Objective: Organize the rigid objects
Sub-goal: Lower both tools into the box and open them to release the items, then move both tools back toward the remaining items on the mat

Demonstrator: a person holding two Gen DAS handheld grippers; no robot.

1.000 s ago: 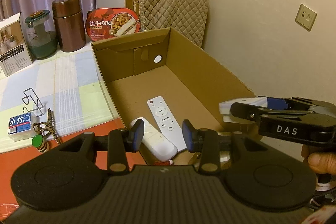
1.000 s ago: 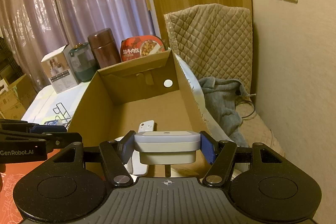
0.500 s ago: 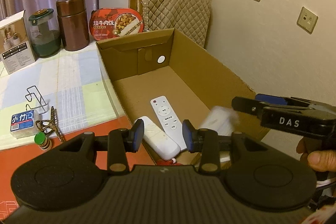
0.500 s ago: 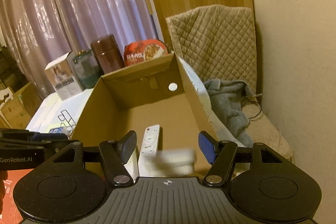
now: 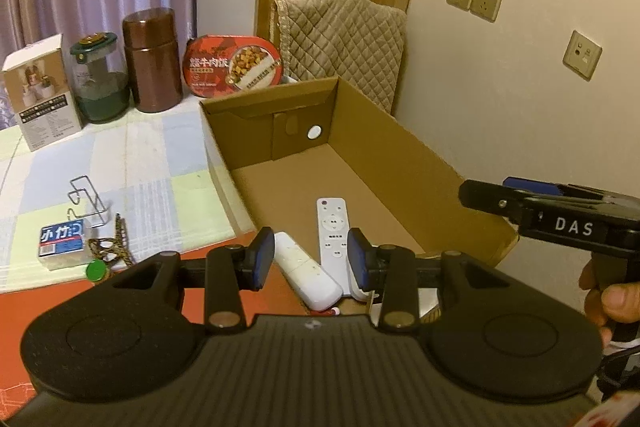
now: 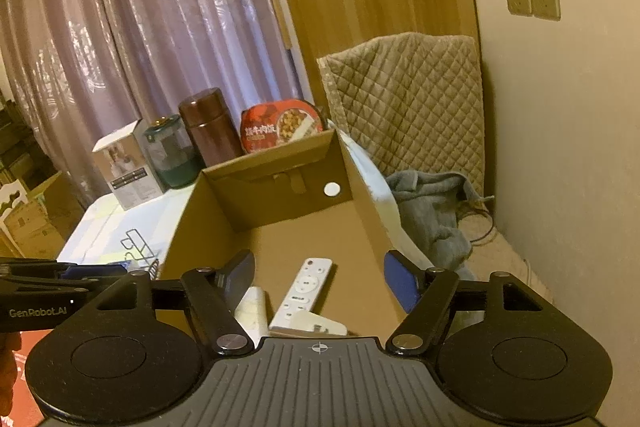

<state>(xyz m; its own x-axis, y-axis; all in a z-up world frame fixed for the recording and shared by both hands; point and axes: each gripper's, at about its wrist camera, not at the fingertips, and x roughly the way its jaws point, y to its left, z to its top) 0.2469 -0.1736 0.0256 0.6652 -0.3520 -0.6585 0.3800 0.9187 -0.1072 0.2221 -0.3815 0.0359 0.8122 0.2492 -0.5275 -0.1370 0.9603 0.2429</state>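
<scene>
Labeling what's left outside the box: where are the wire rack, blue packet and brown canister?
wire rack (image 5: 89, 202), left wrist view, bent frame.
blue packet (image 5: 62, 240), left wrist view, printed top.
brown canister (image 5: 152, 65), left wrist view, side wall.

i see a matt brown cardboard box (image 5: 404, 147), smooth white plastic remotes (image 5: 334, 233), a quilted cloth cover (image 6: 404, 91), a thin metal wire rack (image 5: 86, 201).
</scene>
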